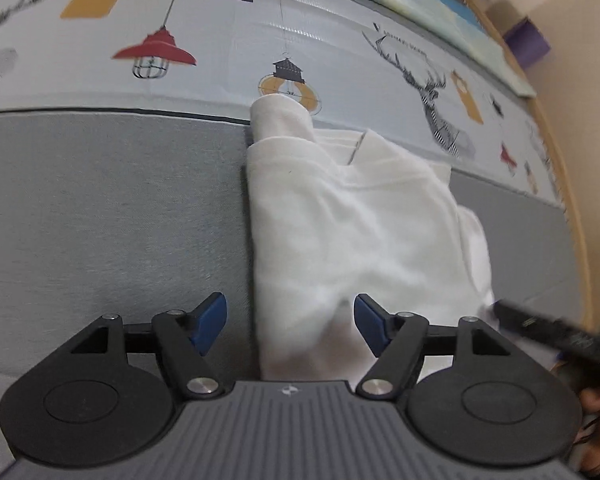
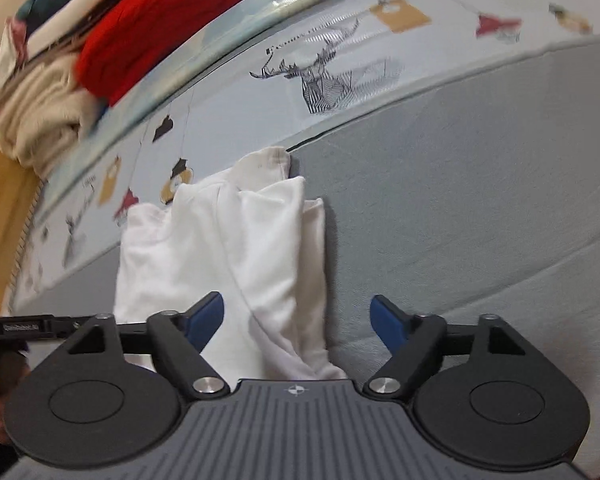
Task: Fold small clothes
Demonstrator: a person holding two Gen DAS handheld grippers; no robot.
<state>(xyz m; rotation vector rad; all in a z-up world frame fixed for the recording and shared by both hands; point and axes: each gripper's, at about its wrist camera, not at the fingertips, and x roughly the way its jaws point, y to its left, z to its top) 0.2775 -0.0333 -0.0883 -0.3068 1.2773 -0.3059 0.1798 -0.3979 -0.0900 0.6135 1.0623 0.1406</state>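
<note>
A small white garment [image 1: 352,232] lies partly folded lengthwise on the grey bed surface [image 1: 112,216], a sleeve end sticking out at its far end. My left gripper [image 1: 290,326] is open, its blue pads straddling the garment's near left edge without holding it. In the right wrist view the same white garment [image 2: 236,256] lies ahead. My right gripper [image 2: 296,326] is open over its near right edge, empty. The right gripper's black body [image 1: 556,330] shows at the left view's right edge; the left gripper's black body [image 2: 24,328] shows at the right view's left edge.
A pale blue sheet printed with lamps and deer [image 1: 228,60] lies beyond the grey area. A pile of clothes, red [image 2: 152,28] and cream [image 2: 40,116], sits at the far left of the right view. A purple object [image 1: 526,42] stands at the far right.
</note>
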